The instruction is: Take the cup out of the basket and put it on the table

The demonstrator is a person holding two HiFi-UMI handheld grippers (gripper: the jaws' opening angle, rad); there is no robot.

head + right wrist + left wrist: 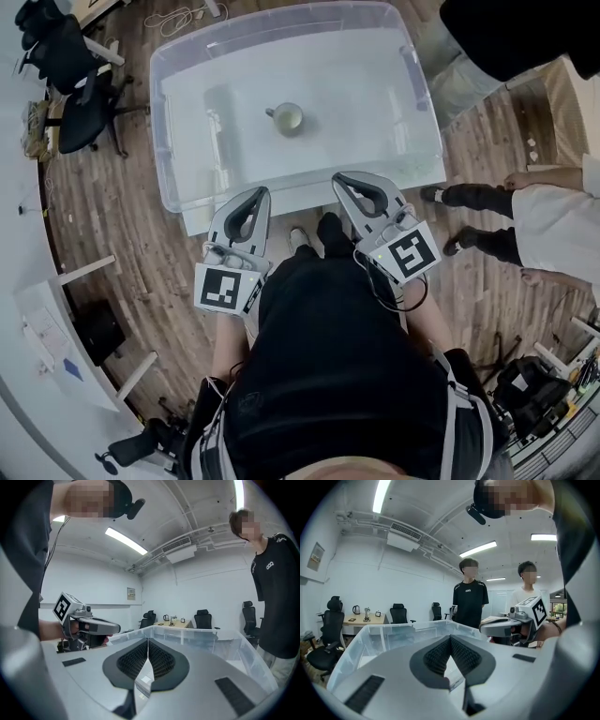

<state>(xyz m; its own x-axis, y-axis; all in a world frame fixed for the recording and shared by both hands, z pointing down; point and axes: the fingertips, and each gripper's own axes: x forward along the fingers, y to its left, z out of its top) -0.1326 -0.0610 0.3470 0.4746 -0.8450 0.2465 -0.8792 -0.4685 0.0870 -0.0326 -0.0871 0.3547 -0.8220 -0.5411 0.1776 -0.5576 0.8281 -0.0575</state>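
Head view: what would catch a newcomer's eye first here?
A large clear plastic bin covers most of the white table, with one small cup alone near its middle. At the bin's near edge, the left gripper and the right gripper hang side by side, both shut and empty.
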